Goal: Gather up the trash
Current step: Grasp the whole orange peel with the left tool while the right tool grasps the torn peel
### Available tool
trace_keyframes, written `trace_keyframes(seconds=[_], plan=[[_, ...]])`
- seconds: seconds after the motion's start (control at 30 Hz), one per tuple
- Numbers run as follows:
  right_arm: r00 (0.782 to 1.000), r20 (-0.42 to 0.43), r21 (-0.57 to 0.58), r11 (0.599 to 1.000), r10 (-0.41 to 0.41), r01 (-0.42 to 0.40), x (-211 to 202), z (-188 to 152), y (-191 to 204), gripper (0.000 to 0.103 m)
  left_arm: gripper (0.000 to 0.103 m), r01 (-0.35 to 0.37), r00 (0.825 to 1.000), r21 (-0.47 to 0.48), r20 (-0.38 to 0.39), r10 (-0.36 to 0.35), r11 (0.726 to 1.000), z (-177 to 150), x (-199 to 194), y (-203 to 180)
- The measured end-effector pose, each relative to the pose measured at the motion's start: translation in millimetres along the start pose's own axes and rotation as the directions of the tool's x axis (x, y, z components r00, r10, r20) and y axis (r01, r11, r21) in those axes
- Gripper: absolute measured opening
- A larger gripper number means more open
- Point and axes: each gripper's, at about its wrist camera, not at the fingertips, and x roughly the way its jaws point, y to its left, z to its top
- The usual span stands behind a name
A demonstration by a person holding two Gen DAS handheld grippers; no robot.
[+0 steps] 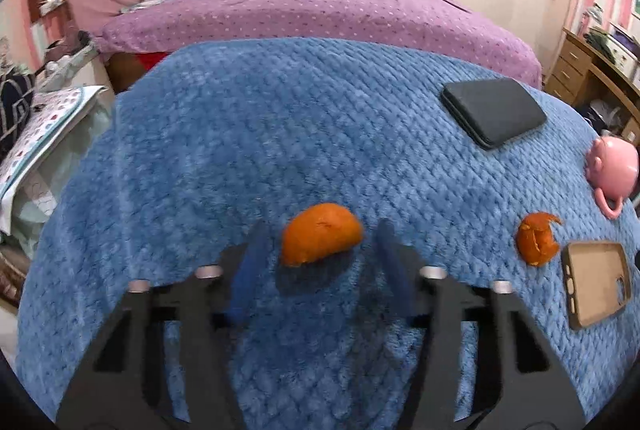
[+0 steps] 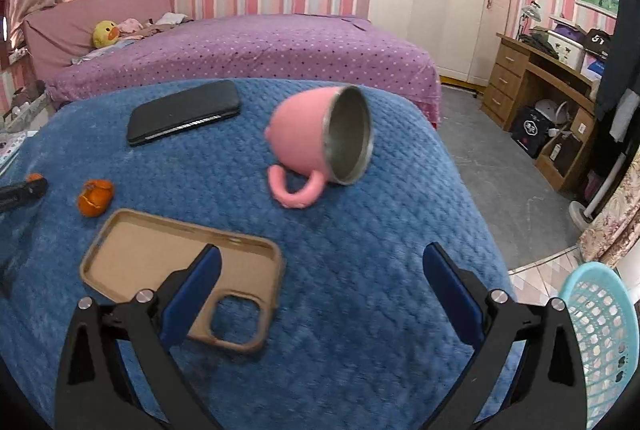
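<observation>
A large piece of orange peel [image 1: 321, 233] lies on the blue blanket [image 1: 280, 133]. My left gripper [image 1: 322, 236] is open, with its blurred blue fingers on either side of the peel, not closed on it. A smaller curled orange peel [image 1: 537, 238] lies further right; it also shows in the right wrist view [image 2: 95, 202]. My right gripper [image 2: 320, 262] is open and empty above the blanket, its left finger over a tan phone case [image 2: 160, 254]. A turquoise mesh basket [image 2: 600, 330] stands at the lower right, beside the blanket's edge.
A pink cup [image 2: 320, 137] lies on its side on the blanket, and shows at the right edge of the left wrist view [image 1: 612, 165]. A black phone [image 2: 184, 111] lies further back. A purple bed [image 2: 240, 49] is behind. A wooden desk [image 2: 540, 77] stands right.
</observation>
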Motion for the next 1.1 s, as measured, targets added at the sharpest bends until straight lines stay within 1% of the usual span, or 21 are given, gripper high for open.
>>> trace_keyframes(seconds=[0.07, 0.13, 0.17, 0.33, 0.47, 0.53, 0.6, 0.63, 0.67, 0.7, 0.73, 0.77, 0.8, 0.83, 0.87, 0.97, 1.03, 1.1], plan=[[1.0, 0.009, -0.01, 1.0, 0.024, -0.024, 0.1, 5.0, 12.8, 0.098, 0.033, 0.012, 1.0, -0.007, 0.006, -0.012, 1.0, -0.5, -2.1, 1.4], [0.998, 0.018, -0.025, 0.998, 0.062, -0.061, 0.2, 10.9, 30.6, 0.098, 0.031, 0.043, 0.999, -0.013, 0.026, -0.042, 0.999, -1.3, -9.5, 3.7], [0.996, 0.022, -0.042, 0.996, 0.082, -0.081, 0.4, 14.2, 42.7, 0.098, 0.03, 0.047, 0.998, -0.014, 0.035, -0.047, 0.999, -2.0, -13.1, 4.7], [0.988, 0.047, -0.136, 0.98, 0.15, -0.143, 1.9, 23.4, 96.6, 0.098, 0.03, 0.03, 0.997, -0.02, 0.065, -0.029, 0.999, -9.0, -33.6, 13.9], [0.983, 0.021, -0.187, 0.966, 0.183, -0.176, 12.0, 28.7, 134.5, 0.098, 0.03, 0.016, 0.997, -0.031, 0.071, -0.014, 0.999, -15.1, -45.5, 26.7], [0.978, -0.015, -0.216, 0.954, 0.21, -0.208, 21.2, 29.8, 153.5, 0.097, 0.03, 0.005, 0.998, -0.036, 0.071, -0.003, 0.999, -17.5, -47.0, 32.7], [0.972, -0.063, -0.236, 0.942, 0.228, -0.237, 31.6, 28.5, 166.7, 0.086, 0.03, -0.001, 0.998, -0.039, 0.063, 0.004, 0.999, -19.3, -44.8, 38.3], [0.967, -0.098, -0.248, 0.936, 0.234, -0.251, 38.5, 27.1, 172.8, 0.075, 0.03, -0.002, 0.998, -0.038, 0.06, 0.004, 0.999, -19.0, -44.2, 40.2], [0.963, -0.131, -0.258, 0.93, 0.236, -0.263, 45.0, 25.1, 177.5, 0.066, 0.03, -0.004, 0.998, -0.034, 0.059, 0.006, 0.999, -18.9, -43.8, 40.4], [0.959, -0.149, -0.261, 0.926, 0.24, -0.272, 50.1, 23.4, 180.3, 0.063, 0.03, -0.007, 0.998, -0.029, 0.059, 0.009, 1.0, -18.9, -44.1, 39.7], [0.952, -0.166, -0.256, 0.921, 0.258, -0.294, 52.3, 22.0, 180.0, 0.056, 0.03, -0.008, 0.998, -0.023, 0.06, 0.009, 1.0, -18.6, -44.8, 38.4], [0.944, -0.172, -0.247, 0.915, 0.282, -0.318, 52.7, 23.1, 179.3, 0.048, 0.03, -0.006, 0.998, -0.018, 0.063, 0.007, 1.0, -18.5, -46.0, 37.1], [0.941, -0.171, -0.241, 0.913, 0.293, -0.328, 53.4, 25.4, 178.5, 0.044, 0.03, -0.004, 0.998, -0.014, 0.066, 0.005, 1.0, -18.2, -47.1, 35.8], [0.939, -0.168, -0.232, 0.913, 0.301, -0.335, 53.5, 27.2, 177.5, 0.033, 0.03, -0.002, 0.998, -0.009, 0.07, 0.003, 1.0, -18.1, -48.8, 33.4], [0.936, -0.164, -0.224, 0.913, 0.31, -0.342, 53.4, 28.8, 176.7, 0.029, 0.03, 0.0, 0.997, -0.003, 0.073, 0.001, 1.0, -18.1, -50.3, 30.4], [0.936, -0.135, -0.205, 0.915, 0.325, -0.348, 46.3, 31.1, 167.6, 0.026, 0.03, -0.002, 0.997, 0.023, 0.083, 0.0, 1.0, -18.6, -56.4, 19.4], [0.941, -0.105, -0.208, 0.918, 0.321, -0.336, 36.4, 31.3, 158.4, 0.026, 0.03, -0.005, 0.996, 0.041, 0.094, 0.001, 0.999, -19.1, -62.3, 11.7], [0.948, -0.074, -0.204, 0.925, 0.311, -0.32, 24.7, 31.1, 143.4, 0.025, 0.03, 0.014, 0.995, 0.045, 0.103, -0.018, 0.999, -20.0, -69.4, 0.7]])
